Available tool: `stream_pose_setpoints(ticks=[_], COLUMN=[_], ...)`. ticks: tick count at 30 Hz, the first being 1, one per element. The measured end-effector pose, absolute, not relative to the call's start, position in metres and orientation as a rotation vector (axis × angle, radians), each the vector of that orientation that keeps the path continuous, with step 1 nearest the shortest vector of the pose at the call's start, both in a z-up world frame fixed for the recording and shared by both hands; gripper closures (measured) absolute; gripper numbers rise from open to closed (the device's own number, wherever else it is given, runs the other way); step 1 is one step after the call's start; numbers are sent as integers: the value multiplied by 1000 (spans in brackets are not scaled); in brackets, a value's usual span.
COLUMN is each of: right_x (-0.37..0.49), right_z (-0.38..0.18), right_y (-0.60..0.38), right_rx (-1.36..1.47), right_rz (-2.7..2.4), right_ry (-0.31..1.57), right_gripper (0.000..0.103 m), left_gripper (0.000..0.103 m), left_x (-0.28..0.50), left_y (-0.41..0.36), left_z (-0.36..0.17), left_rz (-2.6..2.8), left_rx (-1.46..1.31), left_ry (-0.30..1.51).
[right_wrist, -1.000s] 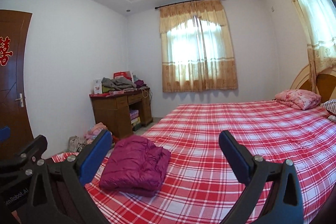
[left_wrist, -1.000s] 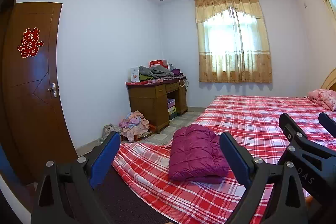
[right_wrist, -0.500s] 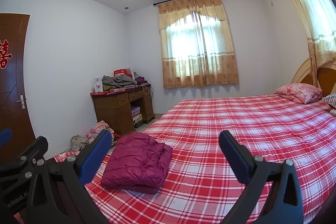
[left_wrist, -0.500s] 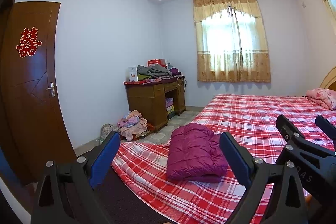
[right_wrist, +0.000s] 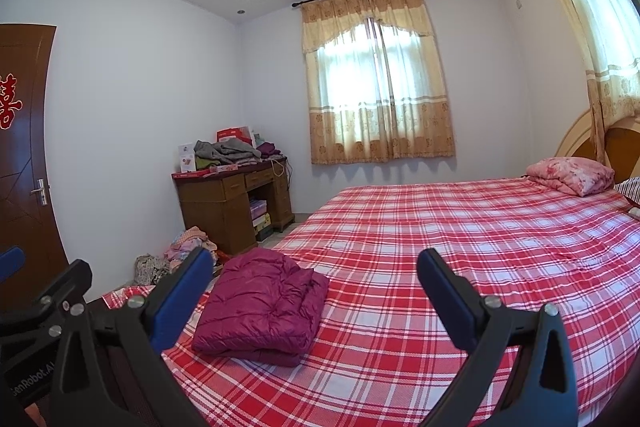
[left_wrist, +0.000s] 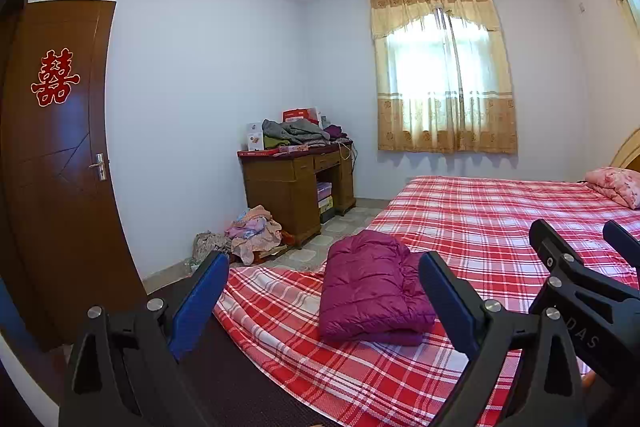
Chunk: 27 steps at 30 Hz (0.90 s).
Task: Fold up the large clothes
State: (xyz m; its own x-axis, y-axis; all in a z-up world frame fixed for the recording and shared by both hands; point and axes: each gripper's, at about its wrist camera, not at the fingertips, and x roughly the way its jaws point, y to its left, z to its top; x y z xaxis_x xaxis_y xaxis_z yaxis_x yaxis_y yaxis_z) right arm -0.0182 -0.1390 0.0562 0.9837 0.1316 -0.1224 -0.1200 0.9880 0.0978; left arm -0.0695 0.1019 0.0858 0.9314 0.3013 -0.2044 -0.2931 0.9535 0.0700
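A magenta quilted jacket [left_wrist: 372,287] lies folded in a compact stack near the foot corner of the red plaid bed [left_wrist: 480,227]; it also shows in the right wrist view [right_wrist: 264,307]. My left gripper [left_wrist: 320,291] is open and empty, held back from and above the jacket. My right gripper [right_wrist: 316,291] is open and empty, also held back from the bed; its black frame shows at the right of the left wrist view [left_wrist: 580,287]. The left gripper's frame shows at the left of the right wrist view [right_wrist: 44,311].
A wooden desk [left_wrist: 296,187] piled with clothes stands against the far wall. A heap of clothes [left_wrist: 252,231] lies on the floor beside it. A brown door [left_wrist: 56,163] is on the left. A pink pillow [right_wrist: 572,175] lies at the headboard.
Both grippers have drifted slightly with the views shifting a little. The jacket has not moved and both grippers stay open.
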Motion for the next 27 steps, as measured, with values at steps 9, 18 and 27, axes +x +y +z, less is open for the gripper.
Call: stream_pose_setpoints(ticks=[9,18,27], right_x=[-18,-17,-16], right_z=[54,54,55], right_y=[-137,-138,-137], right_rx=[89,96,97], right_rz=[126,123,119], right_ry=[131,136,147], right_gripper=[0,0,0], left_gripper=[7,7,7], left_x=[-65,-63,-51], left_y=[101,101,110], left_z=[84,84,78], left_rz=[316,314,314], left_rx=[53,53,27], left_ry=[236,240,288])
